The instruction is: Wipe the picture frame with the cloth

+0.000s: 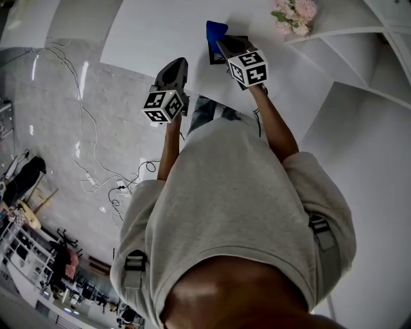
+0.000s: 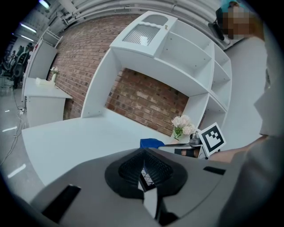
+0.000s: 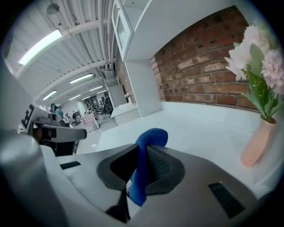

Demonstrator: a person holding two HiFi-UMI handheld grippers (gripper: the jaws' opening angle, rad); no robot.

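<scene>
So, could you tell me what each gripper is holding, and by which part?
The right gripper pinches the blue cloth just behind a fold, which pokes out past the tips. The left gripper is shut on nothing.

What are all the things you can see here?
cloth: one, blue, pinched in the right gripper
picture frame: one, dark, on the table by the right gripper
flowers: one bunch, pink and white, in the vase
vase: one, peach, on the table
table: one, white
shelves: white, above the table
cables: several, on the floor
left gripper: grey, shut, empty
right gripper: grey, shut on the cloth
</scene>
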